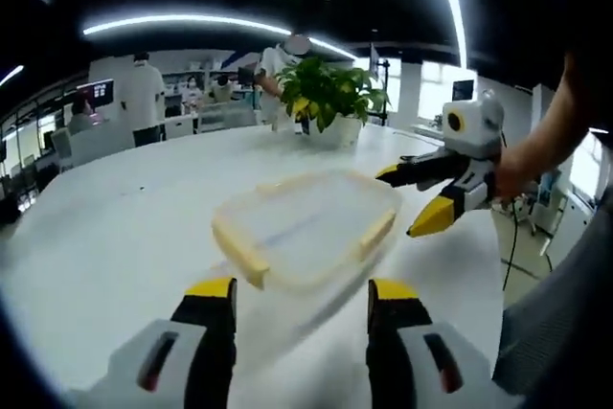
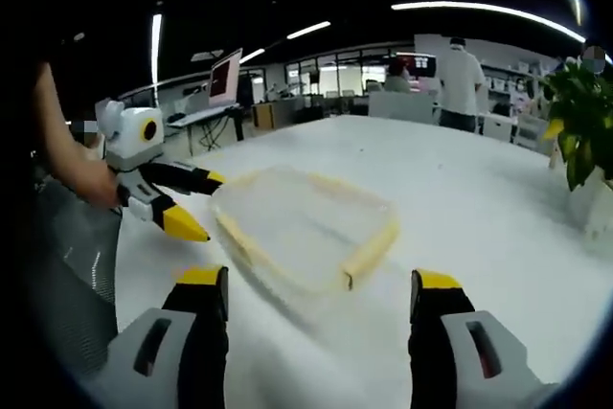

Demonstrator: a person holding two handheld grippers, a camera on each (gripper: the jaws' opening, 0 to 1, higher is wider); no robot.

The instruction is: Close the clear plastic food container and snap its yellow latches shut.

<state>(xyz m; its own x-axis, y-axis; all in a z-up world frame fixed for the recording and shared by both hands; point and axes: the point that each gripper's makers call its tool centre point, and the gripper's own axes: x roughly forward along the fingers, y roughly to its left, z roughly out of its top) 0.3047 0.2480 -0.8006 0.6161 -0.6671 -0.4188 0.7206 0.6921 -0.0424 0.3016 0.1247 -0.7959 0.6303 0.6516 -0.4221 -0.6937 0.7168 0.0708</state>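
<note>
Two tongs: we hold both apart from the container, neither touching it.
Container: a clear rectangular plastic food container with pale yellow latches (image 1: 305, 227) sits on the round white surface (image 1: 115, 227), between the two tongs; in the right gripper view it lies just ahead (image 2: 302, 227).
Lid: it looks to be lying on the container, though motion blur keeps us from saying it is seated flat.
Latches: yellow strips show along the container's edges (image 1: 239, 251); we cannot tell whether any is snapped down.
Left tongs (image 1: 302, 299): jaws spread wide, nothing between them, held just short of the container's near edge.
Right tongs (image 2: 321, 294): jaws likewise wide open and empty; in the left gripper view they hover beside the container's far corner (image 1: 414, 200), a hand behind them.
Background: a potted green plant (image 1: 330, 93) stands well beyond the container; people stand at desks farther off.
Progress: we judge the task early. At most the lid is laid on; pressing it home and snapping each latch remains.
</note>
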